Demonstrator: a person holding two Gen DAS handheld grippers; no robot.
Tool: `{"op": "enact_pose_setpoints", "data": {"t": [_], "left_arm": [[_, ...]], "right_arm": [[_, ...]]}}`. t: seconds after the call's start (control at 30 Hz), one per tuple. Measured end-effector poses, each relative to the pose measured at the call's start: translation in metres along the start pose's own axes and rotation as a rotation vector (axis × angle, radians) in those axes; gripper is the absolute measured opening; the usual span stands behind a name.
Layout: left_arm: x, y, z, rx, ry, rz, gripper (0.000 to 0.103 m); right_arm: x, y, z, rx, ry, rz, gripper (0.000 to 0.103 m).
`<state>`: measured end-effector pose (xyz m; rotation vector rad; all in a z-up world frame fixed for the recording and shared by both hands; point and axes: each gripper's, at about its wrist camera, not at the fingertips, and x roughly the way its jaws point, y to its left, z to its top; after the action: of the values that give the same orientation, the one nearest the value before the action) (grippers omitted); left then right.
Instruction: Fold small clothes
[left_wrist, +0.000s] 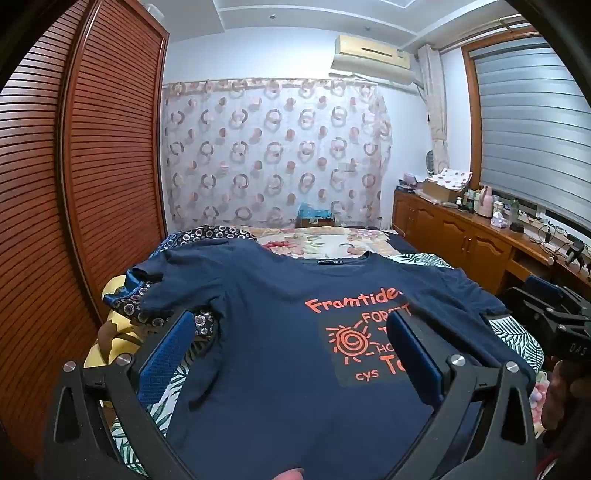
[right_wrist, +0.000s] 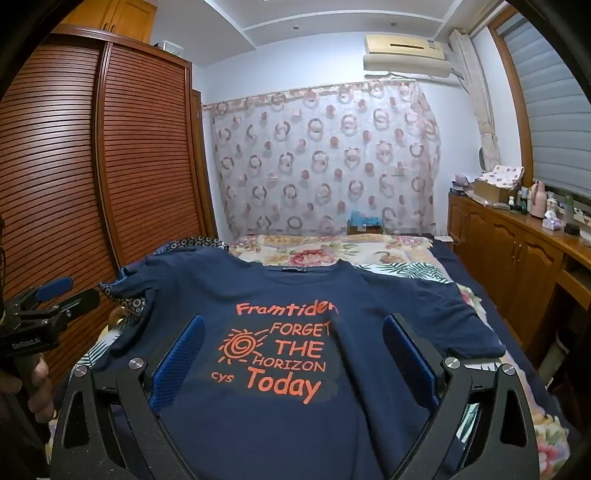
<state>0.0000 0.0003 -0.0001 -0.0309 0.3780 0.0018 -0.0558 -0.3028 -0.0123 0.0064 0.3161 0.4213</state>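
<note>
A navy T-shirt (left_wrist: 280, 325) with orange print lies face up on the bed, collar at the far end; it also shows in the right wrist view (right_wrist: 258, 295). Its right side is creased over the print. My left gripper (left_wrist: 291, 332) is open and empty above the shirt's lower left part. My right gripper (right_wrist: 293, 336) is open and empty above the shirt's lower middle. The right gripper shows at the right edge of the left wrist view (left_wrist: 550, 314); the left gripper shows at the left edge of the right wrist view (right_wrist: 48, 302).
The bed (right_wrist: 388, 251) has a floral and leaf-print cover. A patterned dark garment (left_wrist: 207, 236) lies at the shirt's far left. A slatted wooden wardrobe (left_wrist: 92, 166) stands left, a wooden cabinet (right_wrist: 517, 243) with bottles right, a curtain behind.
</note>
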Motion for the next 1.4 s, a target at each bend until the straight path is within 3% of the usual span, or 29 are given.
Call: {"op": "enact_pose_setpoints", "data": {"t": [1.4], "left_arm": [[-0.0048,0.0030,0.0037,0.007,-0.016,-0.002,0.103]], "right_arm": [[0.0005,0.0030,0.0007,-0.010,0.005,-0.002,0.097]]}}
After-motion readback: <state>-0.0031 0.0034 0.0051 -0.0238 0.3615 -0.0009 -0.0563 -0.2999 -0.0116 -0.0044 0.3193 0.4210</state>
